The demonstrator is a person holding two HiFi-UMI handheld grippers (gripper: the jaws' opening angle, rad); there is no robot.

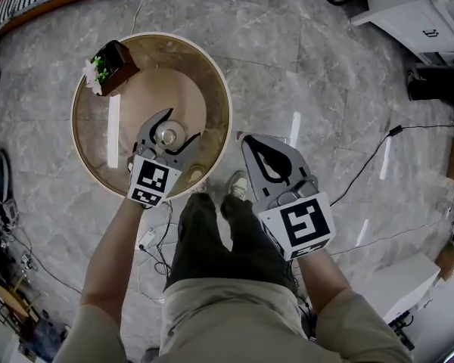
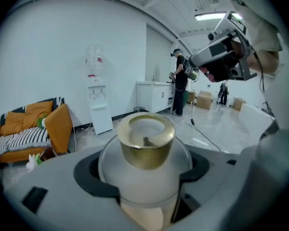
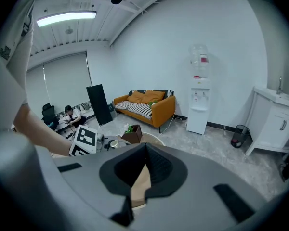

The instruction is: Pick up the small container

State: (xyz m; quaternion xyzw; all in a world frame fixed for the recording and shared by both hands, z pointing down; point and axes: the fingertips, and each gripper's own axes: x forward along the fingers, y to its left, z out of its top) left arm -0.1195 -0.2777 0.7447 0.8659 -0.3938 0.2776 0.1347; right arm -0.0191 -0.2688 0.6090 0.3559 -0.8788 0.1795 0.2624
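Frosted glass container (image 2: 144, 177), shiny gold neck.

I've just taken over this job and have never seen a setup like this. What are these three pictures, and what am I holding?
There is no robot here. A person holds a hand tool with two fingers in each hand. The head view comes from a camera on the person's head looking steeply down, so you see their arms, legs and the floor. The other two views come from cameras riding on each tool, looking along its fingers.

The left gripper is over the round table. Its fingers are closed on the small container, a clear jar with a gold lid. I cannot tell whether it is lifted off the table. The right gripper is shut and empty, held over the floor beside the table. A dark box with a small plant also stands at the table's far edge.
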